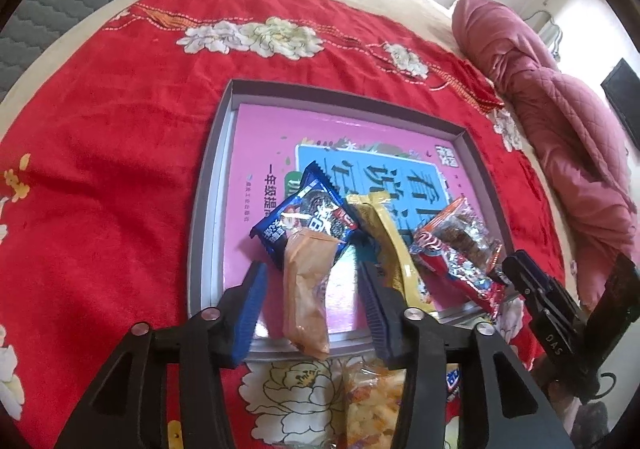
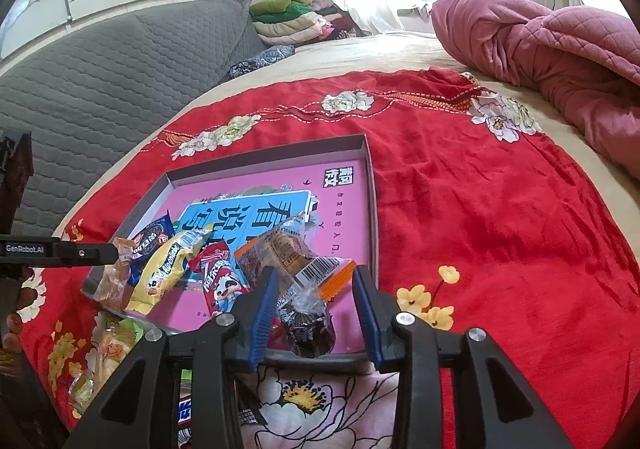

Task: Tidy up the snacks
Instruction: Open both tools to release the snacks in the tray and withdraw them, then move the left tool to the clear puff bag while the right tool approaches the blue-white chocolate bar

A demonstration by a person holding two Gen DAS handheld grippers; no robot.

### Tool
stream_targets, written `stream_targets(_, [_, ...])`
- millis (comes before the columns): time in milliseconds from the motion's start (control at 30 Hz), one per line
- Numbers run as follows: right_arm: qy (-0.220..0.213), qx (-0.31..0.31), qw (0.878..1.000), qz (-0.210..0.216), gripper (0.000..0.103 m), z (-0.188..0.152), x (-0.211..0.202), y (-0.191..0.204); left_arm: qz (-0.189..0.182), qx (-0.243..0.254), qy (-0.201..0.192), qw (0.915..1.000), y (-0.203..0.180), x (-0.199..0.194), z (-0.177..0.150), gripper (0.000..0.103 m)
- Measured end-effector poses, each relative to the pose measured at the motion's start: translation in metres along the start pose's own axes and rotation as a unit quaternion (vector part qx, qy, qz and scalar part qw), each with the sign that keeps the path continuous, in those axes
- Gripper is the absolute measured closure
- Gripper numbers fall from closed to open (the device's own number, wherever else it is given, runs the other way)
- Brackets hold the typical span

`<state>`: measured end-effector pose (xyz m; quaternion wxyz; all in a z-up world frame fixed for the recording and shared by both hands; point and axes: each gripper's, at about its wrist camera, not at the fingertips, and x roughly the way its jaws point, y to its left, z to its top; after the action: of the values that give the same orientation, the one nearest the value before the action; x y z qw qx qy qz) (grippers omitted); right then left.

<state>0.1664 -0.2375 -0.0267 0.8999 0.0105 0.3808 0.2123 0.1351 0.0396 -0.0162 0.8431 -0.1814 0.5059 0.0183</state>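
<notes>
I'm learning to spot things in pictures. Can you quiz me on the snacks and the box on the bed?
1. True or false: the shallow box holding a pink book sits on a red flowered blanket.
2. Which snack lies between the left gripper fingers? A. blue packet B. orange-brown packet C. yellow packet
3. Fill in: the snack between the right gripper fingers has a clear wrapper with ___ stripes.

Key:
1. True.
2. B, the orange-brown packet; the fingers stand apart from it.
3. Orange; that striped packet lies in the box, unpinched.
</notes>
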Motion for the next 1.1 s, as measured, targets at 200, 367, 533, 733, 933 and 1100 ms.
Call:
stream_targets(200, [-0.011,0.004,1.0,-0.001,0.052,0.001,-0.006,0.0,-0.003,0.003,-0.006,1.0,-0.003,-0.009,-0.001,0.05])
stream_targets(367, [-0.02,-0.001,1.0,0.002,0.039,0.002,-0.011,0.003,-0.006,0.008,-0.009,0.9999,-0.005,-0.015,-0.004,0.05])
stream_targets(533, [-0.041,-0.027,0.999,0.016,0.021,0.003,-0.024,0.016,-0.008,0.012,-0.012,0.9998,-0.007,-0.022,-0.006,0.05])
stream_targets(733, [-0.033,-0.046,0.998,0.02,0.013,0.001,-0.029,0.032,-0.009,0.016,-0.014,0.9997,-0.008,-0.029,-0.008,0.05])
stream_targets(933, [-0.034,-0.031,0.999,0.02,0.006,0.0,-0.041,0.035,-0.014,0.017,-0.013,0.9997,-0.008,-0.035,-0.013,0.05])
stream_targets(1100, [-0.038,-0.025,0.999,0.003,0.002,0.0,-0.051,0.039,-0.022,0.016,-0.013,0.9996,-0.007,-0.04,-0.016,0.05])
